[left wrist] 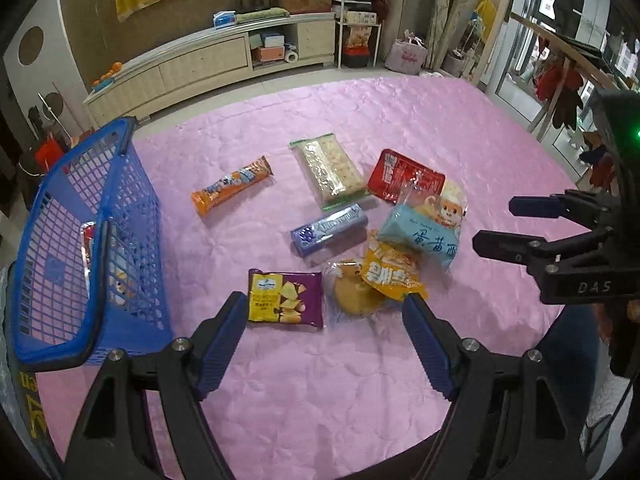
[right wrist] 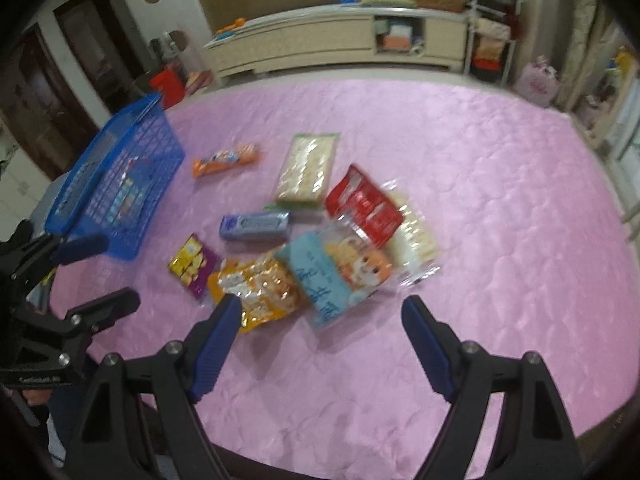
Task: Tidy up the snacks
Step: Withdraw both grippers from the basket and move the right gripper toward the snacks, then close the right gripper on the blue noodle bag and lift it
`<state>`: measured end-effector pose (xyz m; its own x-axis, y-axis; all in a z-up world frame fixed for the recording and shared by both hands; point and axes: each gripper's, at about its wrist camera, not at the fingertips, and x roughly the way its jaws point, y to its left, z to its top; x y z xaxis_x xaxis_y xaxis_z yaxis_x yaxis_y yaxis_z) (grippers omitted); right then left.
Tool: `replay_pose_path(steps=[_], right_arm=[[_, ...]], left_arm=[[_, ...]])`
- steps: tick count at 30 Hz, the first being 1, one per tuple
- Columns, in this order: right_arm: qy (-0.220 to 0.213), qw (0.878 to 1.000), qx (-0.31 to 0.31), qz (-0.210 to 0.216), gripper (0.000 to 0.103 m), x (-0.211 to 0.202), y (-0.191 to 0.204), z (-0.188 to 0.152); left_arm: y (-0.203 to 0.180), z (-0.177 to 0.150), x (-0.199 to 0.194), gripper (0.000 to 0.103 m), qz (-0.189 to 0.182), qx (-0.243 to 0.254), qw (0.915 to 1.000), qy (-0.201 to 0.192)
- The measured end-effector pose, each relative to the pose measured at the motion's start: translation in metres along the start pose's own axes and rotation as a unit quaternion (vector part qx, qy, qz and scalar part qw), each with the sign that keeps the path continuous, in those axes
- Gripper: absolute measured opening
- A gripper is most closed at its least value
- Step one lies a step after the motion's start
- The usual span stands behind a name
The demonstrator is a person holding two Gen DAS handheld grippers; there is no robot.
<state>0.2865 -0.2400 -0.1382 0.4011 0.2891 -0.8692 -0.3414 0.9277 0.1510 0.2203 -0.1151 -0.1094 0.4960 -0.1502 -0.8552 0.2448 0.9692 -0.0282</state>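
Surface: quilted pink cloth [left wrist: 400, 120], satin sheen, stitched in rounded patches.

Left gripper [left wrist: 324, 316]: jaws wide, nothing between them; ribbed blue pads [left wrist: 224, 344] on black angular arms. Poised over the near packets, not touching any.

Right gripper [right wrist: 322, 320]: jaws wide and empty, same ribbed blue pads; it hangs above the cloth just short of the pile. This view is motion-blurred.

Basket [left wrist: 120, 184]: blue plastic lattice, rectangular, at the left edge of the cloth; some packets already lie inside, details unclear.

Loose snacks, mid-cloth:
- orange bar wrapper [left wrist: 232, 190], long, glossy, lying alone
- clear cracker pack [left wrist: 328, 170], flat rectangle, green ends
- red foil pouch [left wrist: 404, 176]
- purple-blue stick pack [left wrist: 328, 230], long
- yellow-and-purple chip bag [left wrist: 286, 300], small, flat
- round cake in clear film [left wrist: 354, 296], partly under a crinkled yellow bag [left wrist: 392, 270]
- pale blue pack [left wrist: 420, 236] overlapping a clear cartoon-printed bag [left wrist: 446, 208]
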Motion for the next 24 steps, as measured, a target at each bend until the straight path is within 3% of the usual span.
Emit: replay_pose_path(steps=[7,13,24], right_arm=[[-0.009,0.995,-0.085,-0.045,0.086,0.02,0.007,0.001],[0.007,0.994,-0.106,-0.035,0.087,0.044,0.005,0.009],[0.066,0.984,-0.165,-0.022,0.087,0.087,0.008,0.021]], left_arm=[[-0.004,0.0,0.024,0.078,-0.013,0.008,0.9998,0.015],[-0.009,0.005,0.042,0.078,-0.015,0.027,0.9992,0.025],[0.001,0.007,0.062,0.078,-0.037,0.019,0.9983,0.041]])
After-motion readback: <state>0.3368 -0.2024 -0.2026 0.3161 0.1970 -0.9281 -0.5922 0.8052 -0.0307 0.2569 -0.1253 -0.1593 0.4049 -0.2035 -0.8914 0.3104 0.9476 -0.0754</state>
